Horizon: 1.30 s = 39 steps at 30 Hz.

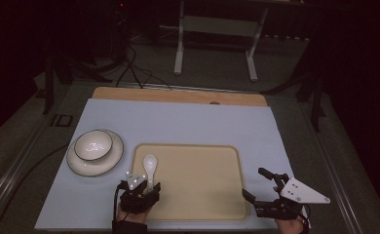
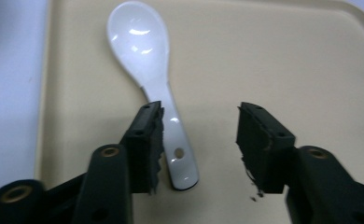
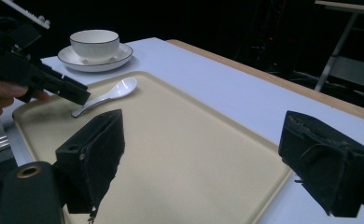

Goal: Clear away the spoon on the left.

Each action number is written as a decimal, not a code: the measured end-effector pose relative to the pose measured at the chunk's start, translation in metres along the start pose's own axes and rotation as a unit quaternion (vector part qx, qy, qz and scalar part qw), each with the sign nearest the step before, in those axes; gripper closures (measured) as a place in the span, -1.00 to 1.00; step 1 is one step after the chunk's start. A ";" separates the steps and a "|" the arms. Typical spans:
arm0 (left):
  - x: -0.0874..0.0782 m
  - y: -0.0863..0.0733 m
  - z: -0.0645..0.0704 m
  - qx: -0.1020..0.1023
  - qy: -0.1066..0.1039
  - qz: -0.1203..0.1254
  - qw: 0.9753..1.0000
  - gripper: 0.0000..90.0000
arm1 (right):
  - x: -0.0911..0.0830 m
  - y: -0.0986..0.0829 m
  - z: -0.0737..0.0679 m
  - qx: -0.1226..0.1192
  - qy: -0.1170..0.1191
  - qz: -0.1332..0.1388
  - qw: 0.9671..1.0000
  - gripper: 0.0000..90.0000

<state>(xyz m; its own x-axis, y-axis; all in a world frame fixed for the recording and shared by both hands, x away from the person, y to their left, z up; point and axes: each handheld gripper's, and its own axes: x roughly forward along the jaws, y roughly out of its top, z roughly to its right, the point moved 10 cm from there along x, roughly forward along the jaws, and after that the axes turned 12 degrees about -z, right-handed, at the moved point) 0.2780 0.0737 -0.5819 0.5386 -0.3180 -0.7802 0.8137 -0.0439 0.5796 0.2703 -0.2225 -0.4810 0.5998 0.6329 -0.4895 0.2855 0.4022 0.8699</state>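
Left gripper [image 1: 147, 187]: held low over the near left part of the tray [image 1: 212, 195], pointed away from the person; jaws spread apart, nothing gripped; one jaw seen just beside the spoon handle in the left gripper view.
Right gripper [image 1: 260, 184]: held at the tray's near right corner, angled toward the tray's middle; jaws spread wide, nothing between them.
Spoon [image 1: 150, 168]: white ceramic, laid flat on the tray near its left edge; long axis run from near edge to far edge, bowl at the far end, handle toward the left gripper.
Bowl [image 1: 93, 145]: white, dark-rimmed, seated on a saucer [image 1: 88, 165] near the table's left edge, beside the tray.
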 end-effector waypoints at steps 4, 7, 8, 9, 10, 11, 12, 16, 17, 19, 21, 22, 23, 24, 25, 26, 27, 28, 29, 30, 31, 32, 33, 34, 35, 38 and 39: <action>-0.007 0.008 0.004 0.011 -0.036 0.005 0.999 -0.22 | 0.000 -0.001 0.001 0.000 -0.001 -0.001 1.000 -0.68; -0.008 0.011 0.006 0.027 -0.052 -0.002 0.998 -0.52 | -0.001 -0.002 0.002 0.005 -0.003 0.000 1.000 -0.68; -0.008 0.011 0.006 0.027 -0.052 -0.002 0.998 -0.56 | -0.001 -0.002 0.002 0.005 -0.003 0.000 1.000 -0.68; -0.009 0.014 0.009 0.035 -0.061 -0.002 0.998 -0.56 | -0.001 -0.002 0.003 0.006 -0.003 0.000 1.000 -0.68; -0.009 0.015 0.011 0.038 -0.065 0.000 0.997 -0.67 | -0.002 -0.003 0.003 0.007 -0.003 0.000 1.000 -0.68; -0.010 0.017 0.012 0.047 -0.067 0.003 0.997 -0.68 | -0.002 -0.003 0.003 0.007 -0.003 0.000 1.000 -0.68; -0.010 0.018 0.013 0.050 -0.071 0.005 0.996 -0.74 | -0.002 -0.003 0.003 0.007 -0.002 0.000 1.000 -0.68; -0.010 0.023 0.015 0.056 -0.092 0.009 0.994 -0.98 | -0.002 -0.003 0.003 0.005 -0.002 -0.001 1.000 -0.68; -0.011 0.024 0.016 0.058 -0.096 0.015 0.994 -0.98 | -0.002 -0.003 0.003 0.005 -0.002 -0.001 1.000 -0.68; -0.013 0.028 0.018 0.069 -0.106 0.022 0.992 -0.98 | -0.002 -0.003 0.003 0.004 -0.001 -0.002 1.000 -0.68; -0.015 0.031 0.020 0.086 -0.111 0.024 0.990 -0.98 | -0.002 -0.003 0.003 0.004 -0.001 -0.002 1.000 -0.68; -0.017 0.033 0.021 0.093 -0.111 0.027 0.989 -0.98 | -0.001 -0.004 0.003 0.005 -0.001 -0.003 1.000 -0.68; -0.018 0.035 0.022 0.100 -0.113 0.029 0.988 -0.98 | -0.001 -0.004 0.002 0.005 0.000 -0.003 1.000 -0.68; -0.019 0.037 0.023 0.107 -0.113 0.029 0.987 -0.98 | -0.001 -0.004 0.002 0.004 0.000 -0.004 1.000 -0.68; -0.020 0.038 0.024 0.116 -0.114 0.030 0.986 -0.98 | -0.001 -0.004 0.002 0.004 0.000 -0.004 1.000 -0.68; -0.022 0.040 0.024 0.122 -0.116 0.030 0.985 -0.98 | -0.001 -0.004 0.001 0.003 0.000 -0.005 1.000 -0.68; -0.023 0.042 0.024 0.128 -0.117 0.030 0.984 -0.98 | -0.002 -0.005 0.001 0.002 0.000 -0.005 1.000 -0.68; -0.026 0.043 0.024 0.132 -0.122 0.033 0.983 -0.98 | -0.002 -0.005 0.001 0.002 -0.001 -0.005 1.000 -0.68; -0.028 0.045 0.024 0.134 -0.129 0.038 0.982 -0.98 | -0.002 -0.004 0.001 0.001 -0.002 -0.004 1.000 -0.68; -0.031 0.047 0.023 0.135 -0.133 0.042 0.981 -0.98 | -0.003 -0.004 0.000 0.002 -0.003 -0.005 1.000 -0.68; -0.034 0.049 0.022 0.140 -0.136 0.048 0.980 -0.98 | -0.003 -0.005 0.000 0.001 -0.003 -0.005 1.000 -0.68; -0.037 0.051 0.021 0.144 -0.139 0.056 0.978 -0.98 | -0.004 -0.005 0.000 0.002 -0.004 -0.005 1.000 -0.68; -0.039 0.051 0.018 0.145 -0.138 0.056 0.978 -0.98 | -0.004 -0.005 0.000 0.001 -0.005 -0.007 1.000 -0.68; -0.041 0.052 0.016 0.148 -0.138 0.055 0.978 -0.98 | -0.004 -0.005 0.000 0.002 -0.004 -0.006 1.000 -0.68; -0.043 0.053 0.015 0.148 -0.140 0.057 0.977 -0.98 | -0.005 -0.005 0.000 0.002 -0.004 -0.005 1.000 -0.68; -0.047 0.054 0.010 0.151 -0.140 0.056 0.977 -0.98 | -0.005 -0.005 -0.001 0.001 -0.007 -0.007 1.000 -0.68; -0.052 0.055 0.006 0.148 -0.147 0.059 0.976 -0.98 | -0.005 -0.005 -0.001 0.001 -0.007 -0.008 1.000 -0.68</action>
<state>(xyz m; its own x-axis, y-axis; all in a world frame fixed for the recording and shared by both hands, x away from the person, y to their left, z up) 0.2938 0.0817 -0.5079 0.5026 -0.5943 -0.6279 0.6273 -0.2491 0.7379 0.2653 -0.2269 -0.4835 0.6062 0.6170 -0.5018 0.2958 0.4107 0.8624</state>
